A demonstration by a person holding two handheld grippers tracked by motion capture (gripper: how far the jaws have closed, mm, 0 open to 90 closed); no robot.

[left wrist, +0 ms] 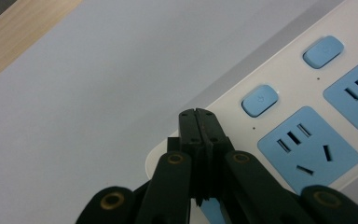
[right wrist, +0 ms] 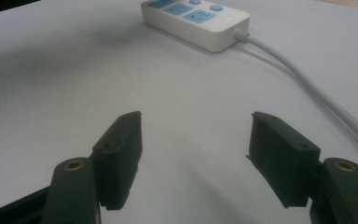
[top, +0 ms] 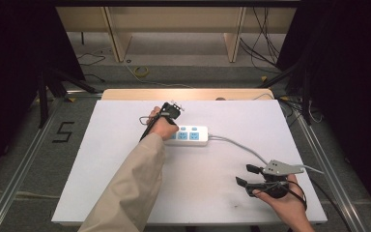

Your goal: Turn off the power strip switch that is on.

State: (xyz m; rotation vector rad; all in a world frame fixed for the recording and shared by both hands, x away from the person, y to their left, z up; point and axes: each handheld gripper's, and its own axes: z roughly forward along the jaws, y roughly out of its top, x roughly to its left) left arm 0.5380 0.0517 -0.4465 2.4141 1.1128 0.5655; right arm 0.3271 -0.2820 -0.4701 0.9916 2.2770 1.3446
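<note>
Your left arm reaches forward across the bench [top: 125, 193], sleeve covering the forearm, hand wrapped around the left tongs [left wrist: 196, 112] at the near left end of the power strip [top: 189, 135]. In the left gripper view these tongs are pressed together with nothing between them, their tips over the white casing at the rounded end of the strip, just beside the first small blue button [left wrist: 259, 100]. Whether the tips actually touch the casing you cannot tell from here.

Your right hand [top: 282, 200] rests low at the near right of the bench, well apart from the strip, with the right tongs [top: 249, 175] pointing left across the surface. In the right gripper view their jaws stand wide apart and hold nothing, only bare white bench between them.

The power strip lies flat near the middle of the bench, sockets facing up. Its long axis runs left to right in the high view. Its blue sockets [left wrist: 307, 148] sit in a row along the top face, with the buttons along the far edge. The cord [top: 241, 146] leaves the right end of the strip and curves toward the near right, passing close by your right tongs and running off the bench edge there.

There are no boxes, trays or bins on the bench.
</note>
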